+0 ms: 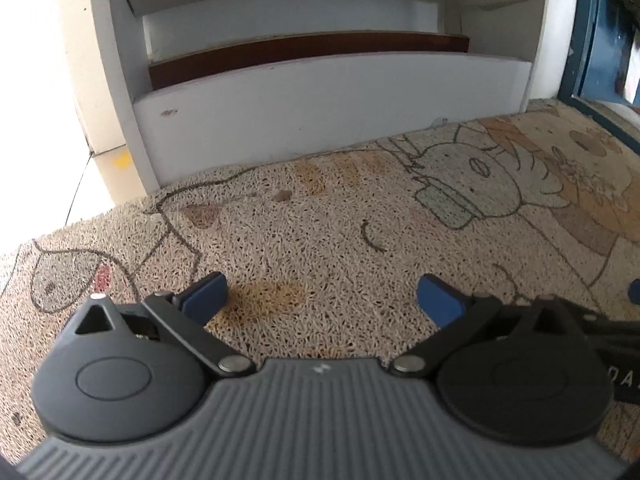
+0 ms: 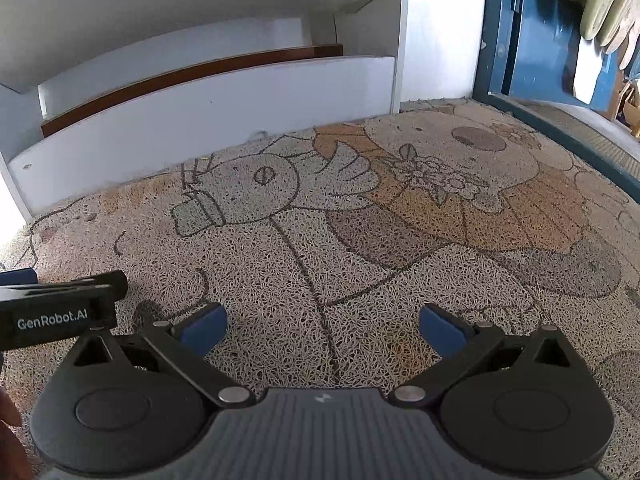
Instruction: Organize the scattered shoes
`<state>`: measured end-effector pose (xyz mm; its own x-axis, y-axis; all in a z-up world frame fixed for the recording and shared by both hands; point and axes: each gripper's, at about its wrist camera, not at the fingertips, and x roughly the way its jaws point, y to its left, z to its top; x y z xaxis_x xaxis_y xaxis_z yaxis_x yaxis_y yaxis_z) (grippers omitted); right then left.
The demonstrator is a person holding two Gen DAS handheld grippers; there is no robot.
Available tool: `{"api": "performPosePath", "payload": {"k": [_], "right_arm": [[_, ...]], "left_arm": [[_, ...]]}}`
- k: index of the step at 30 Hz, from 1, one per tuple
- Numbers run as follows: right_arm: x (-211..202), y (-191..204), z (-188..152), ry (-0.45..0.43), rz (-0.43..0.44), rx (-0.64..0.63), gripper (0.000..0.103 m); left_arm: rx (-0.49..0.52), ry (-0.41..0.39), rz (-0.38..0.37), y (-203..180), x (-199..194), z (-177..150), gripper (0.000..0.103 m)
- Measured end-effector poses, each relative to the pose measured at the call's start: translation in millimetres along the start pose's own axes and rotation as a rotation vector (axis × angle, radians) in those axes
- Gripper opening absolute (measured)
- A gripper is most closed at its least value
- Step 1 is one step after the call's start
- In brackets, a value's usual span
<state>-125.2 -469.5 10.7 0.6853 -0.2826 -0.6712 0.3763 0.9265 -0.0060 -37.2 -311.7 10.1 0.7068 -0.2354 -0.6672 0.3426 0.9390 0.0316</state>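
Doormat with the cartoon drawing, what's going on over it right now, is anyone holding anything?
A person holds two handheld grippers side by side above the cartoon doormat, facing the low white shelf unit. The left gripper and the right gripper both have their jaws spread wide with nothing between them. No shoes lie on the mat in either view. A few pale shoes show beyond the blue door frame, upper right in the right wrist view.

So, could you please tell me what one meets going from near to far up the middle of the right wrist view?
Right gripper, open → cartoon doormat → white shelf front board → brown shelf strip → white back panel.
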Motion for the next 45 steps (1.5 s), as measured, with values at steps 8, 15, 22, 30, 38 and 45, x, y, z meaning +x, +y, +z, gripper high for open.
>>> {"api": "performPosePath", "payload": {"k": [8,15,22,30,38,45], "right_arm": [[-1,0,-4,-0.041,0.007,-0.020,0.103],[-1,-1,-6,-0.052,0.013,-0.015,0.103],[-3,-5,-8,-0.053,0.023,-0.022,0.103],[-3,-5,-9,-0.052,0.023,-0.022,0.103],[-3,-5,-9,-0.053,0.023,-0.020,0.103],[-2,-3,-9,-0.053,0.019,-0.017,0.103]], "left_arm": [[-0.008,-0.021,0.001,0,-1,-4,0.103],[-0.013,-0.034,0.003,-1,-1,-6,0.103],[-0.015,-0.042,0.007,-1,-2,-7,0.103],[-0.013,-0.049,0.002,-1,-3,-9,0.103],[-0.004,-0.045,-0.003,0,0,-9,0.103],[-0.007,-0.045,-0.003,0,-3,-10,0.103]]}}
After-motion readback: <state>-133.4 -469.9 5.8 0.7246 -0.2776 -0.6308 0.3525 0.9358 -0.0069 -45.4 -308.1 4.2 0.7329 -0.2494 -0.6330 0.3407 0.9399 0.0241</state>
